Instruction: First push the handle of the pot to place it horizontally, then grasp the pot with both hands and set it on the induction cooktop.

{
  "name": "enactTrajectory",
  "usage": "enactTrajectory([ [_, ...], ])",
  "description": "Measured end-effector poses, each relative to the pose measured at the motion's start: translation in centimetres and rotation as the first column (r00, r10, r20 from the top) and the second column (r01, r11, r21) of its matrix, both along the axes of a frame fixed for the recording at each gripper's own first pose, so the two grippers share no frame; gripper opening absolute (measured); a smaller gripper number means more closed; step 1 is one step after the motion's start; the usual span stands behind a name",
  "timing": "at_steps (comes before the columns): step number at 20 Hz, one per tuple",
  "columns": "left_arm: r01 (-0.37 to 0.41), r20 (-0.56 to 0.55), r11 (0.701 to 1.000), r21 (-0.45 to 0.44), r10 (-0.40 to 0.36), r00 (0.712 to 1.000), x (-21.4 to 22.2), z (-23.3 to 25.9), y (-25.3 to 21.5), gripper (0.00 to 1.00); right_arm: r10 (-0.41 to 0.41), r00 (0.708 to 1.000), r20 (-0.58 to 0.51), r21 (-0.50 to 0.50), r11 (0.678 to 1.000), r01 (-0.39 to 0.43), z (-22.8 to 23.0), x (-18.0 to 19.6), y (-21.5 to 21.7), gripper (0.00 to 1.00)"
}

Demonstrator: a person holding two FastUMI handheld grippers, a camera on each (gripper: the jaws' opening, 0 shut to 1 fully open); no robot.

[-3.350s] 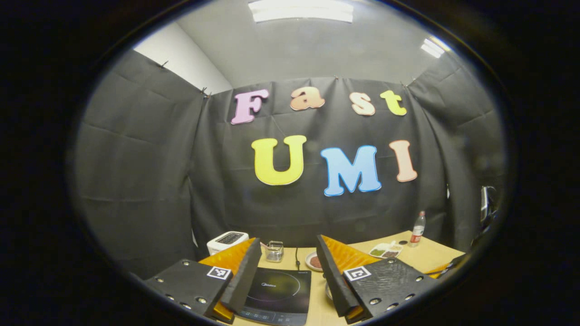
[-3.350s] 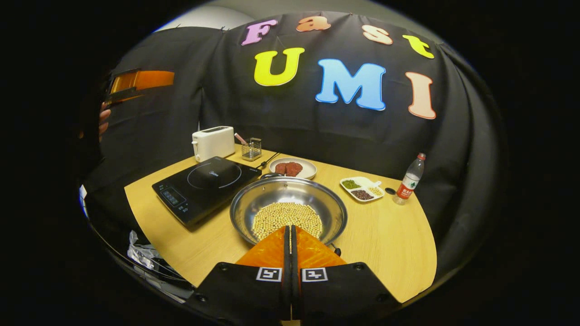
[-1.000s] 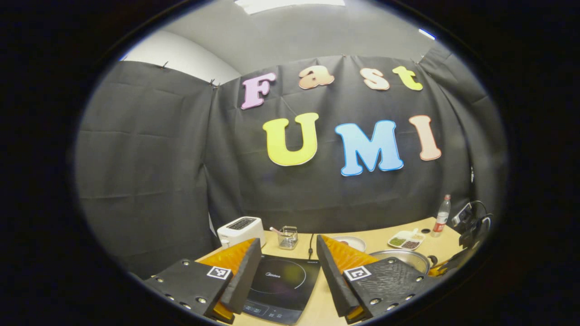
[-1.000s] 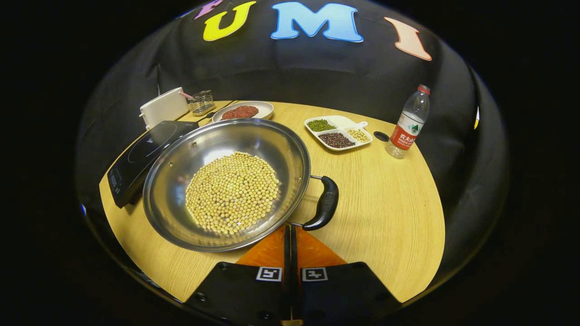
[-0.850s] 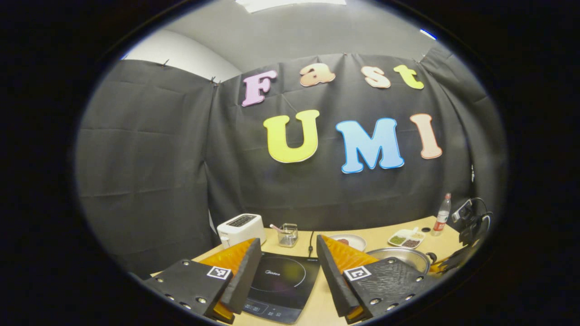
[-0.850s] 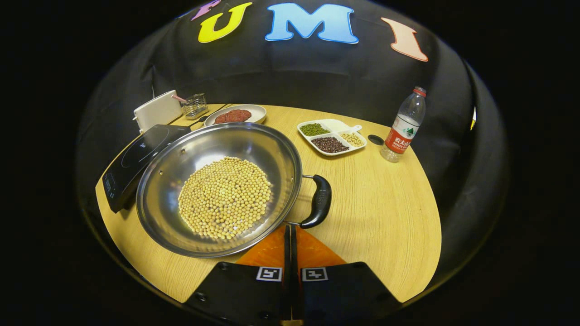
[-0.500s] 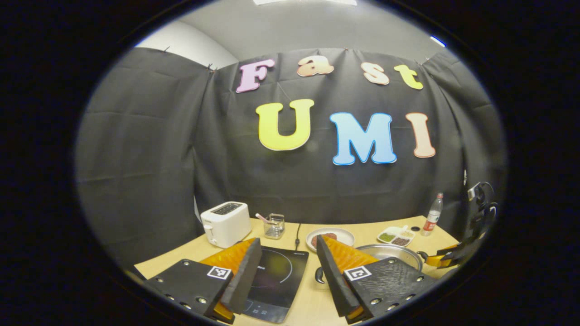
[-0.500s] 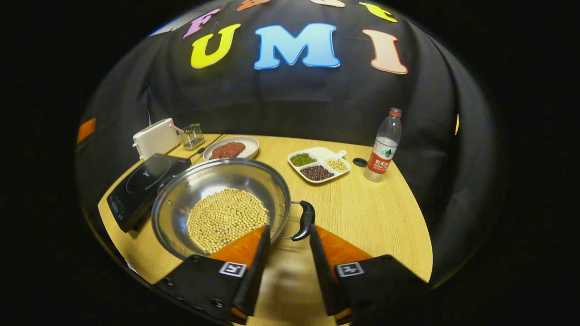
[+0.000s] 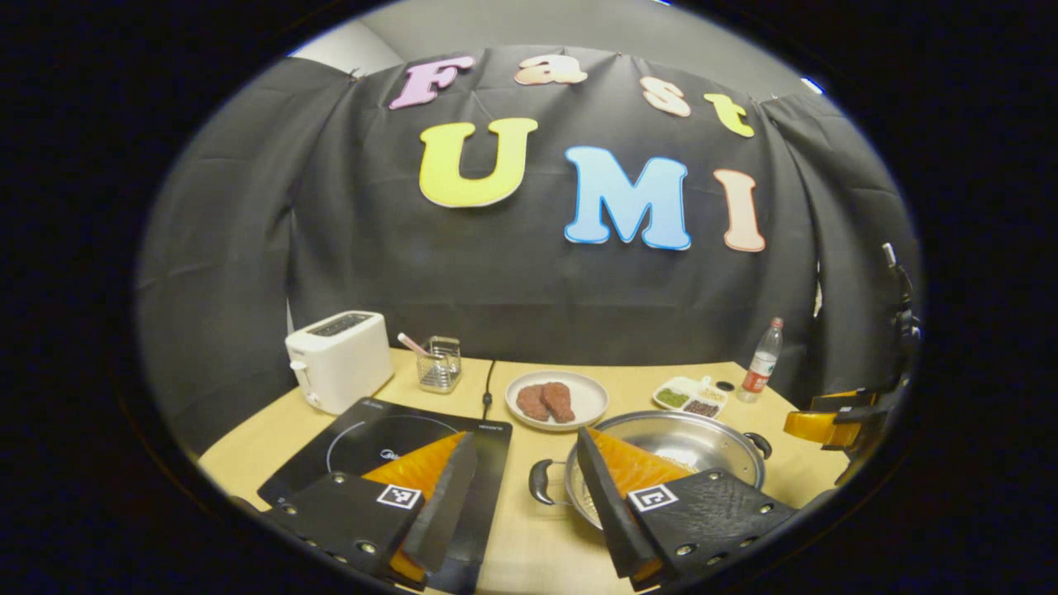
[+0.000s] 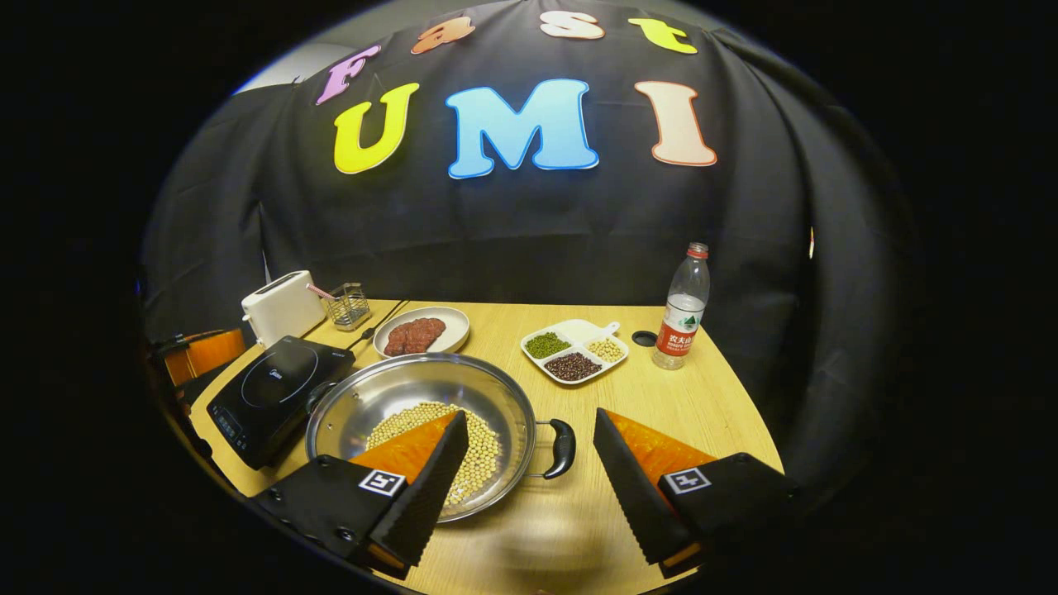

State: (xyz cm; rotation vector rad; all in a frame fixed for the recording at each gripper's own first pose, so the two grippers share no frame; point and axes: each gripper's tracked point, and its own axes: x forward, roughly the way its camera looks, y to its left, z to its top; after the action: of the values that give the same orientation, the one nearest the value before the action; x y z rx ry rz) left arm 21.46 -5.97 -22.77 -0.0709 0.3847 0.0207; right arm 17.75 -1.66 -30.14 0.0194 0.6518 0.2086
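Pot (image 10: pixel 421 413) mid-table, just right of induction cooktop (image 10: pixel 273 397) at table's left edge, handles lying level – steel, rigid, slick, likely heavy with beans (image 10: pixel 471 454). Take hold at two black side handles, not rim. Left gripper (image 9: pixel 521 504), right gripper (image 10: pixel 529 479) – jaws spread wide, grasping nothing

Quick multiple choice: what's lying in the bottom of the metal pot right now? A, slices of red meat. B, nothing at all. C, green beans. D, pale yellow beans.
D: the right gripper view shows pale yellow beans spread over the bottom of the pot, while the meat lies on its own plate behind it.
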Motion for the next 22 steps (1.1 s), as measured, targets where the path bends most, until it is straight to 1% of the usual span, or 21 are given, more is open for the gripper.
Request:
enactTrajectory([
  [2, 0.023, -0.029, 0.999, -0.032, -0.024, 0.999, 1.1, -1.7, -0.5, 0.72, -0.003, 1.000, -0.013, -0.013, 1.000, 0.003, -0.8, 0.3, -0.1, 0.98],
  [3, 0.032, -0.047, 0.998, -0.046, -0.034, 0.998, 1.6, -2.6, -0.7, 0.75, -0.005, 1.000, -0.021, -0.023, 1.000, 0.005, -1.2, 0.5, -0.1, 0.97],
  [9, 0.069, -0.177, 0.997, -0.039, -0.075, 0.981, 3.5, -8.6, -1.1, 0.76, -0.007, 0.998, -0.068, -0.040, 0.999, 0.004, -3.7, 1.6, 0.3, 0.98],
  [10, 0.078, -0.195, 0.996, -0.042, -0.084, 0.977, 3.7, -9.5, -1.3, 0.72, -0.009, 0.997, -0.074, -0.039, 0.999, 0.006, -4.0, 1.8, 0.3, 0.98],
  [11, 0.080, -0.214, 0.996, -0.040, -0.087, 0.973, 4.0, -10.3, -1.4, 0.76, -0.010, 0.997, -0.082, -0.041, 0.999, 0.007, -4.5, 1.9, 0.4, 0.98],
  [12, 0.085, -0.232, 0.996, -0.039, -0.092, 0.968, 4.1, -11.1, -1.5, 0.76, -0.010, 0.996, -0.091, -0.040, 0.999, 0.006, -4.9, 2.0, 0.4, 0.98],
  [14, 0.092, -0.259, 0.995, -0.038, -0.099, 0.961, 4.5, -12.4, -1.7, 0.76, -0.012, 0.994, -0.111, -0.041, 0.999, 0.007, -5.8, 2.2, 0.5, 0.98],
  [15, 0.093, -0.271, 0.995, -0.037, -0.100, 0.957, 4.7, -12.9, -1.7, 0.72, -0.014, 0.992, -0.122, -0.042, 0.999, 0.009, -6.3, 2.2, 0.5, 0.98],
  [16, 0.096, -0.280, 0.994, -0.046, -0.105, 0.954, 4.7, -13.3, -1.9, 0.76, -0.016, 0.991, -0.135, -0.040, 0.999, 0.011, -6.8, 2.2, 0.5, 0.98],
  [17, 0.096, -0.272, 0.994, -0.053, -0.107, 0.956, 5.1, -13.4, -2.0, 0.73, -0.020, 0.988, -0.151, -0.042, 0.999, 0.014, -7.4, 2.2, 0.5, 0.98],
  [18, 0.100, -0.283, 0.994, -0.052, -0.111, 0.953, 5.4, -13.8, -2.1, 0.76, -0.025, 0.986, -0.166, -0.043, 0.999, 0.018, -7.9, 2.2, 0.4, 0.93],
  [19, 0.103, -0.297, 0.993, -0.049, -0.113, 0.948, 5.2, -14.2, -2.2, 0.72, -0.031, 0.983, -0.179, -0.040, 0.999, 0.024, -8.4, 2.1, 0.3, 0.98],
  [20, 0.104, -0.307, 0.993, -0.047, -0.114, 0.945, 5.1, -14.6, -2.2, 0.76, -0.036, 0.982, -0.188, -0.034, 0.999, 0.030, -8.7, 2.2, 0.4, 0.94],
  [21, 0.105, -0.319, 0.993, -0.051, -0.116, 0.941, 5.0, -14.9, -2.3, 0.72, -0.042, 0.980, -0.194, -0.032, 0.999, 0.036, -9.0, 2.2, 0.3, 0.93],
  [22, 0.104, -0.327, 0.993, -0.060, -0.118, 0.937, 4.9, -15.1, -2.4, 0.76, -0.045, 0.978, -0.202, -0.033, 0.999, 0.039, -9.3, 2.3, 0.3, 0.98],
])
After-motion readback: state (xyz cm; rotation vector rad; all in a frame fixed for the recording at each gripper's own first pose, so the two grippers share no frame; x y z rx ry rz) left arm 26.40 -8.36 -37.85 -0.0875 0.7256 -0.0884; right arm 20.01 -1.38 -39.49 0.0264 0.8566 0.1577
